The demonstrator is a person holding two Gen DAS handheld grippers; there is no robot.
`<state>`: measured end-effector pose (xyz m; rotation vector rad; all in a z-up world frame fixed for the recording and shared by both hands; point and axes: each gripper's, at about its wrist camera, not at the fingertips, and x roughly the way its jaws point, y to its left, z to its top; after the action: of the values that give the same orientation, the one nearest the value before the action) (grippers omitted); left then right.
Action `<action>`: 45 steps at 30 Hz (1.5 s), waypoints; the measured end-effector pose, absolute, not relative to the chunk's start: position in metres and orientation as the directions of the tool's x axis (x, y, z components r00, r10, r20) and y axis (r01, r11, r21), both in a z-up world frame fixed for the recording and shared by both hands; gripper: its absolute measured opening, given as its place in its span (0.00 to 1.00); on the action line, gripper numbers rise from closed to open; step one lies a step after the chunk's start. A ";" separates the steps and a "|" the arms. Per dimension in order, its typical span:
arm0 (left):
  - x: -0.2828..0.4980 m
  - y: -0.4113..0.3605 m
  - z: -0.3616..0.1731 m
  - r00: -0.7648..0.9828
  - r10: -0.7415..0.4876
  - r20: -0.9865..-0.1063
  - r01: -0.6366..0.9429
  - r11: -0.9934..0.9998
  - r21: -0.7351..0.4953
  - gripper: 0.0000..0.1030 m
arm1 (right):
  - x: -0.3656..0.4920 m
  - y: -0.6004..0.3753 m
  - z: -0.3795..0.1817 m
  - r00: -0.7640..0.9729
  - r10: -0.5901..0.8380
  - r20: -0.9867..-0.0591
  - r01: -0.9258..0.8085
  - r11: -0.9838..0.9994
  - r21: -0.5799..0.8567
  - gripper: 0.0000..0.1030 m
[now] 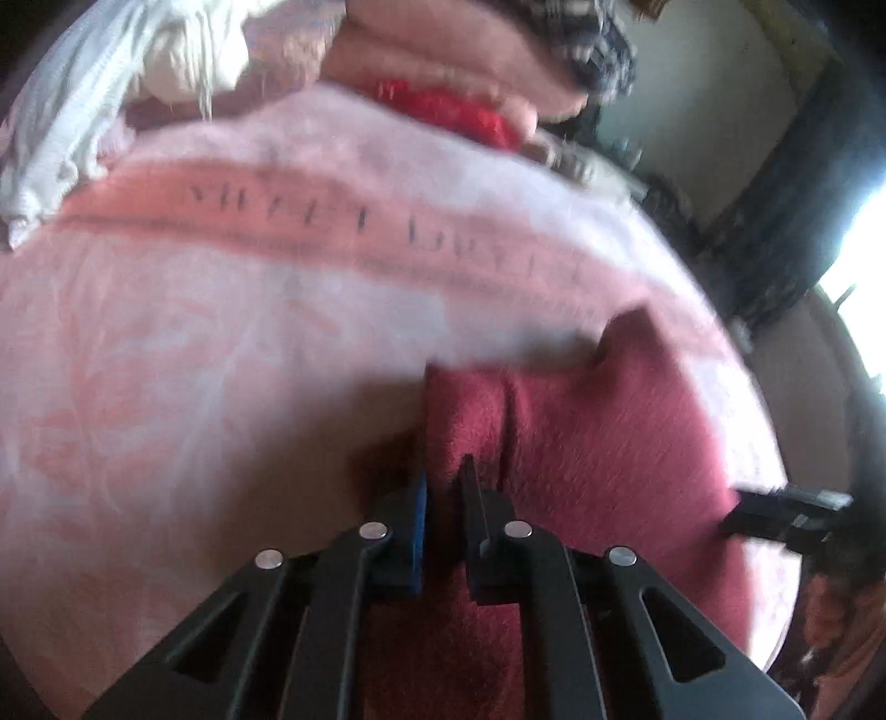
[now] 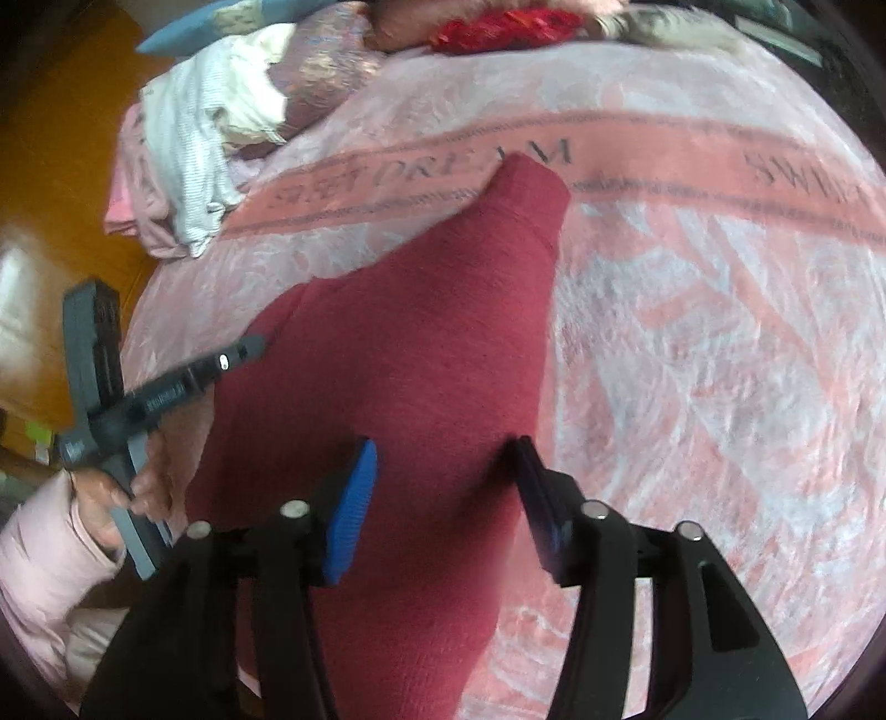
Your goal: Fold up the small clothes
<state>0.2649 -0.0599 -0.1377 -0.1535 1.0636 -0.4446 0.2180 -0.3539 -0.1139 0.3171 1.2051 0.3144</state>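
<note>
Left wrist view: we pinch the maroon garment (image 1: 581,443) with our left gripper (image 1: 443,487); our right gripper (image 2: 443,482) stands half-spread above it.

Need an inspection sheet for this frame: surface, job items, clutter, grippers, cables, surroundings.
Surface: pink patterned blanket with a lettered salmon band, covering a bed.
Job's things: dark red knitted garment spread on the blanket, one narrow end reaching the band.
Clutter: white striped cloth, bright red fluffy item, pale pink pillows heaped at the far edge.
Grippers: left gripper shut on a fold of the garment; right gripper open, poised above the garment.
Cables: nothing seen.
Surroundings: orange wooden floor; bright window.
</note>
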 end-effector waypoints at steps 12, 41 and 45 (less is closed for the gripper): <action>0.217 -0.057 -0.085 0.496 -0.472 -0.729 0.302 0.881 -0.365 0.40 | 0.160 -0.362 -0.065 0.346 0.516 -0.784 -0.172 0.856 0.488 0.41; 0.088 -0.055 -0.034 0.523 -0.189 -0.831 0.222 0.972 -0.081 0.96 | 0.034 -0.322 -0.004 0.460 0.250 -0.852 -0.024 0.963 0.270 0.89; 0.058 -0.061 -0.034 0.527 -0.154 -0.835 0.222 0.974 -0.040 0.96 | 0.018 -0.317 -0.010 0.461 0.233 -0.856 0.005 0.964 0.265 0.89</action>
<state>0.0577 -0.0609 -0.0341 0.0746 0.9902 -0.2247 0.0180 -0.3170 -0.0099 0.2435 1.0850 0.1417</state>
